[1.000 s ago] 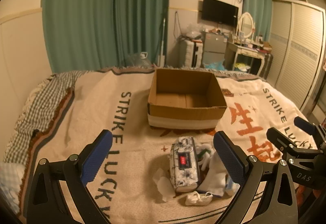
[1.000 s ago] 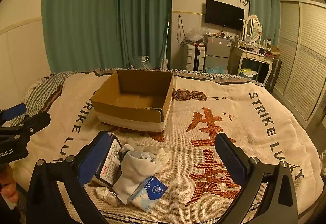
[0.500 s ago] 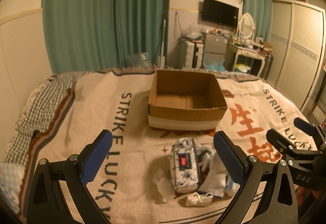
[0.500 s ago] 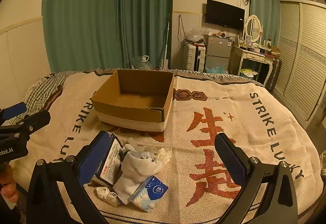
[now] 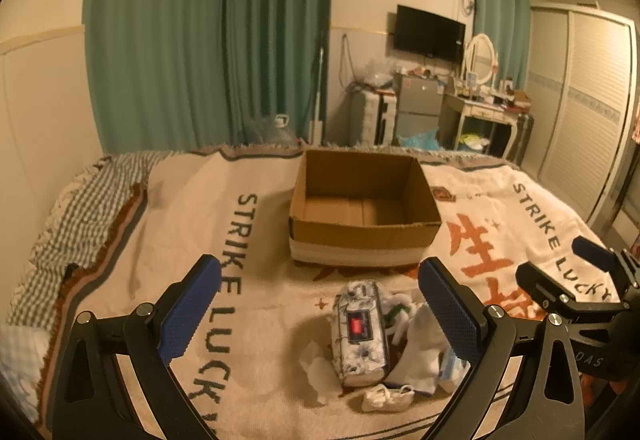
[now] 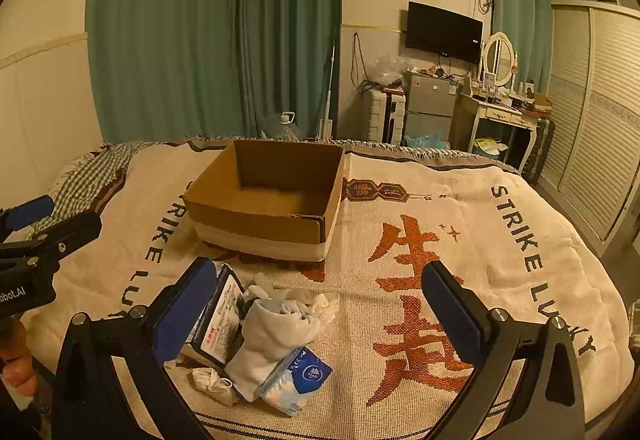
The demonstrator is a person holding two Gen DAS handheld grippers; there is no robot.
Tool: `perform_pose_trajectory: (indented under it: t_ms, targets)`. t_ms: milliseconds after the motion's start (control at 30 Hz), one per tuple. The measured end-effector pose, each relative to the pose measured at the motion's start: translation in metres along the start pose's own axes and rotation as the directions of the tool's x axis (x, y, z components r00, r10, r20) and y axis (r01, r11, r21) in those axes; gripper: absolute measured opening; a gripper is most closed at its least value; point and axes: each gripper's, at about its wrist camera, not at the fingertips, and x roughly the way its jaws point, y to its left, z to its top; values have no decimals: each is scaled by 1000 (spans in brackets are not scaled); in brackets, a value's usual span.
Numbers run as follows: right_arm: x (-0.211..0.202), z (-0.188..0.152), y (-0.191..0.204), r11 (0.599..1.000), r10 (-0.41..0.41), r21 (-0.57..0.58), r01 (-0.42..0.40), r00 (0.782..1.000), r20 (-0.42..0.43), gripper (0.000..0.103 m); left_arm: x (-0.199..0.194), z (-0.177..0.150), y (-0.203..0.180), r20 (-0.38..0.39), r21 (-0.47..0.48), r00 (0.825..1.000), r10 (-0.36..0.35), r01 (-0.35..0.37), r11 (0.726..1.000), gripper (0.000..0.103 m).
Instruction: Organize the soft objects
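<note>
An open cardboard box (image 5: 365, 208) stands on a printed blanket (image 5: 200, 224) that covers the bed; nothing is visible inside it. All positions below are given from this box.

On the near side of the box, apart from it, lies a cluster of soft items. A floral tissue pack (image 5: 360, 332) lies flat, long axis running toward the box, one short end facing it, a red label on top. Just right of the pack, touching it, a white sock bundle (image 6: 276, 332) lies with its open cuff turned toward the box. A small blue tissue packet (image 6: 296, 380) lies against the bundle's near end, angled. A crumpled white mask (image 5: 386, 398) lies at the cluster's near edge, and a loose white tissue (image 5: 318, 374) lies left of the pack.

The left gripper (image 5: 320, 314) hovers on the near side of the cluster, fingers spread wide, holding nothing. The right gripper (image 6: 320, 314) hovers to the right of it, likewise spread wide, with nothing between its fingers.
</note>
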Motion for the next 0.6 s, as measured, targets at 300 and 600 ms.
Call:
perform_pose_trajectory:
  t_ms: [300,600]
  targets:
    - [18,-10,-1,1000,16,-13,-17,998,-64,102,25,-12,-2,-54,-21,999,-6,5,1000,100]
    - [85,-45,14,991,127,-1,-132,956,-264,95,57,-34,-7,-120,26,993,13,-10,1000,100]
